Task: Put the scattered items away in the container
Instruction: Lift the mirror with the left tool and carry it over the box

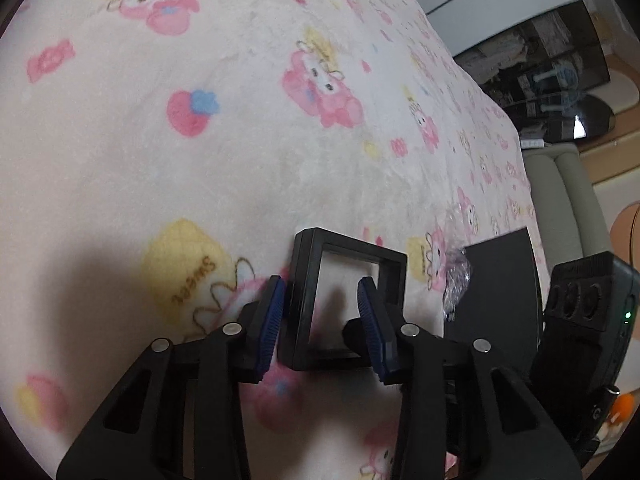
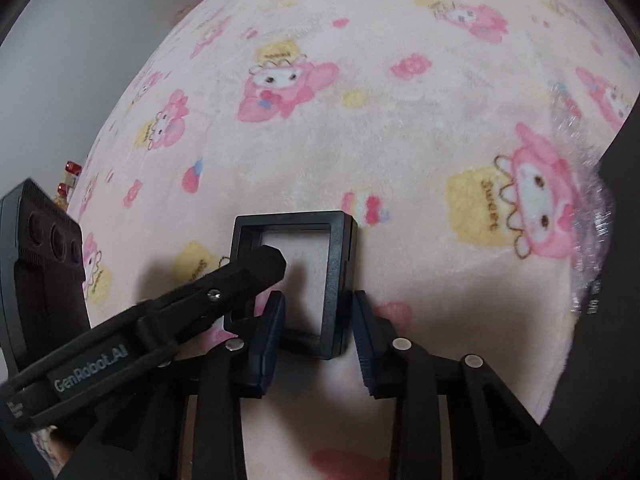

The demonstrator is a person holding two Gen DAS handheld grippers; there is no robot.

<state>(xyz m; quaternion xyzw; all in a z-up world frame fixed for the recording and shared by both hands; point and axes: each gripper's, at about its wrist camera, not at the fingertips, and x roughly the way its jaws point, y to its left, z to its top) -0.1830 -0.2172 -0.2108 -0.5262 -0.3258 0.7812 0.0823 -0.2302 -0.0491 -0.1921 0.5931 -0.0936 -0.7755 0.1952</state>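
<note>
Pink fleece blanket [image 1: 200, 160] printed with cartoon rabbits covers the bed that serves as the work surface, and on it a small black square frame box [image 1: 344, 300] with a clear film window stands tilted, propped up off the fleece instead of lying flat. It sits that way, by my reading, because both tools are working on it at once: the left hand-held gripper [image 1: 322, 320] straddles one side bar of the box, with one blue-padded finger outside the bar and the other reaching into the window opening, while the right hand-held gripper [image 2: 318, 328] does the same on the opposite bar. In the right wrist view the left tool's black finger can be seen crossing the film window. Both sets of jaws are about half open; the pads look close to or just touching the bars, but I cannot tell whether either one truly clamps the box. Just beside the box, to its right in the left wrist view, stands a dark container [image 1: 500, 292] with a crinkled clear plastic wrap [image 1: 456, 280] against its wall. The box remains outside the container, so lifting it across looks like the step in hand.
</note>
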